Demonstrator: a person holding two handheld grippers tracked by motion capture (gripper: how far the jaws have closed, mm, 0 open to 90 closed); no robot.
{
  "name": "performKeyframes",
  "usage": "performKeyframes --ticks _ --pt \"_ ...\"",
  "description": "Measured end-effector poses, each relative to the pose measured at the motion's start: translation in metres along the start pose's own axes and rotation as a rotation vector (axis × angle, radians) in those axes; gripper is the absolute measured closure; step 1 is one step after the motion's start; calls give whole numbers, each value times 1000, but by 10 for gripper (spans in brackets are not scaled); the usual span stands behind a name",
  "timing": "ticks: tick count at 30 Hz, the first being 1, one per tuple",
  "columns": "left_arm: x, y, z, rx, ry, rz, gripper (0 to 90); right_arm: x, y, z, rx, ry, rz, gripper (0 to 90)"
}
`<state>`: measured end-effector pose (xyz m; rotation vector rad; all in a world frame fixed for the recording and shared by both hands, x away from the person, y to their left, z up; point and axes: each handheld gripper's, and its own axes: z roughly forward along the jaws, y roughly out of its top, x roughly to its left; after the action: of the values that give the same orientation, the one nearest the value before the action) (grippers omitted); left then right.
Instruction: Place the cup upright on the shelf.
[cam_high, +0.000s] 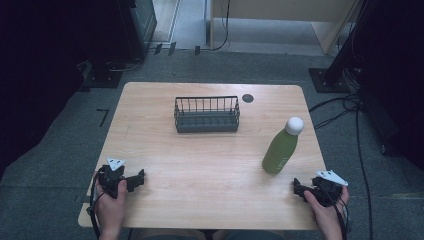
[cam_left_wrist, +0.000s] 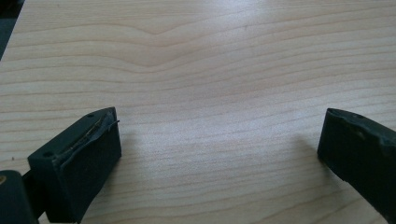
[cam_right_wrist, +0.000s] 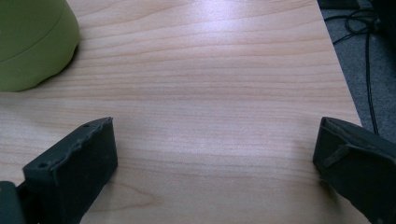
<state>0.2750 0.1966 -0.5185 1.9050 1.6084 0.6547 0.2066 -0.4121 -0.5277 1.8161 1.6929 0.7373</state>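
Both tongs rest released at the near edge of the table (cam_high: 210, 165): the left gripper (cam_high: 140, 177) at seven o'clock, the right gripper (cam_high: 296, 188) at five, each grasping nothing. The green bottle (cam_high: 280, 150) stands upright near the right one, toward its eleven. I'd square up before closing on its body. At twelve o'clock the wire basket (cam_high: 206, 115) looks empty.

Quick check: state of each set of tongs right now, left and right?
Left tongs: open, holding nothing, over bare table.
Right tongs: open, holding nothing, near the green bottle.
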Motion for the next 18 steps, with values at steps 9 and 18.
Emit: performKeyframes --ticks 9,18 --pt "0 0 0 0 0 0 0 1 0 -1 4 -7 7 0" --pt "0 0 0 0 0 0 0 9 16 -17 -42 -2 -5 0"
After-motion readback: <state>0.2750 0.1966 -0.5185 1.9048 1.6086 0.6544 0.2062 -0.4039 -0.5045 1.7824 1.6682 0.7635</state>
